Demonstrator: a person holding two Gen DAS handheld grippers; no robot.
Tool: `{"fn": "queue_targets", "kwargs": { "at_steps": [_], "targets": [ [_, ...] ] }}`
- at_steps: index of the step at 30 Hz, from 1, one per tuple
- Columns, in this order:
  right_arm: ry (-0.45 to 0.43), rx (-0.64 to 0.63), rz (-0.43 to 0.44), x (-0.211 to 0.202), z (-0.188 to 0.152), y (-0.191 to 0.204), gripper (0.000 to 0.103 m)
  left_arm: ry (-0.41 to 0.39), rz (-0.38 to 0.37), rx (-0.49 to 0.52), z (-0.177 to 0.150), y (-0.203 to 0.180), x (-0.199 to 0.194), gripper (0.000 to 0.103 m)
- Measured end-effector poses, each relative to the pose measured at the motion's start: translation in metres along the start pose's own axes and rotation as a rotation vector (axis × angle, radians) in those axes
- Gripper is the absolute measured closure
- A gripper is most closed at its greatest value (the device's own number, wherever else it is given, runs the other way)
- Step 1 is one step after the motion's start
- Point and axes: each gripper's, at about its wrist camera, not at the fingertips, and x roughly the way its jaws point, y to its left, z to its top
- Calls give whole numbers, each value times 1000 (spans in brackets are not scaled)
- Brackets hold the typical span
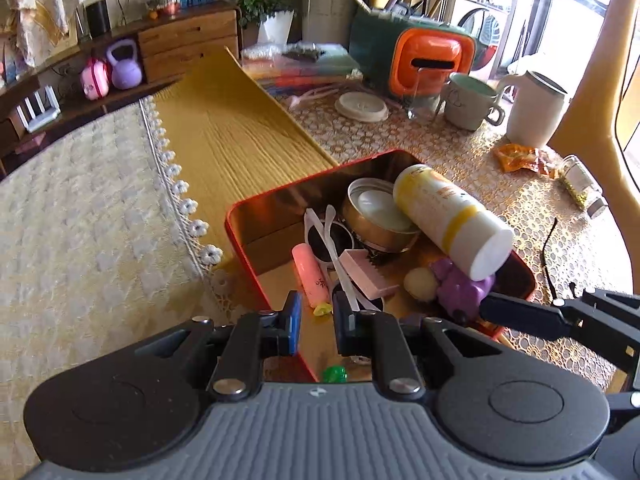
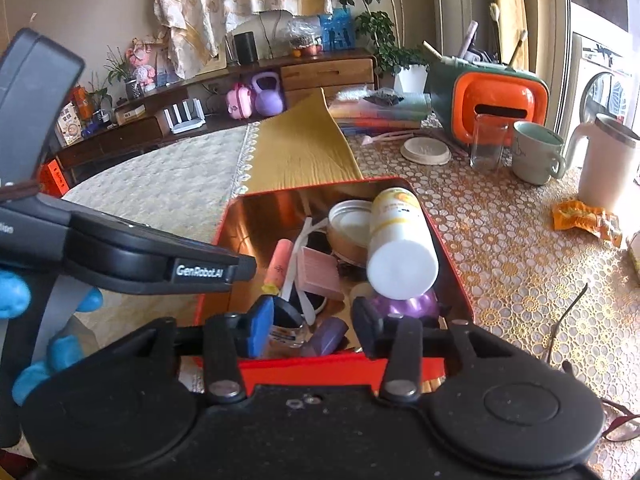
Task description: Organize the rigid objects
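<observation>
Lace tablecloth | red tin | left gripper label "GenRobot.AI"

Red metal tin crowded on its right half by tilted white-and-yellow plastic bottle over purple plastic toy; left interior bare; left hand-held gripper overhangs left rim; gold-patterned bench rightward open.

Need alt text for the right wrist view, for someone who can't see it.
The open right gripper hovers over the near end of a red metal tin crowded with small items, topmost a white and yellow plastic bottle lying down. The left gripper reaches in from the left.
</observation>
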Motion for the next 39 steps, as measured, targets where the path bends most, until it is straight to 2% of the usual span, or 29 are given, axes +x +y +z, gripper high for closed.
{"fn": "queue_targets", "kwargs": {
  "at_steps": [6, 8, 9, 11, 13, 15, 18, 21, 26, 28, 33, 39],
  "targets": [
    [-19, -15, -2, -19, 0, 6, 54, -47, 12, 29, -10, -2, -28, 86],
    [-27, -18, -3, -26, 0, 8, 52, -59, 4, 39, -14, -2, -38, 81],
    [-32, -18, -2, -29, 0, 9, 51, -68, -2, 42, -16, -3, -43, 75],
    [-39, -21, 2, -37, -1, 11, 49, -86, -8, 44, -20, -3, -54, 68],
    [-46, -27, 1, -44, -2, 13, 48, -103, -19, 40, -23, -2, -65, 45],
    [-53, -36, 0, -51, -3, 16, 47, -132, -11, 43, -28, -2, -77, 39],
    [-56, -43, 6, -60, -5, 18, 44, -155, -19, 51, -34, -2, -91, 37],
    [-62, -49, 13, -68, -7, 21, 42, -175, -23, 42, -40, 0, -104, 28],
    [-87, -57, 16, -83, -10, 23, 37, -197, -27, 30, -49, 3, -121, 27],
    [-95, -57, 18, -88, -11, 22, 33, -200, -30, 22, -53, 5, -127, 23],
    [-133, -78, 31, -101, -15, 22, 21, -210, -40, 3, -64, 9, -140, 19],
    [-168, -66, 50, -114, -20, 20, 10, -227, -38, -14, -75, 11, -154, 2]
  ]
}}
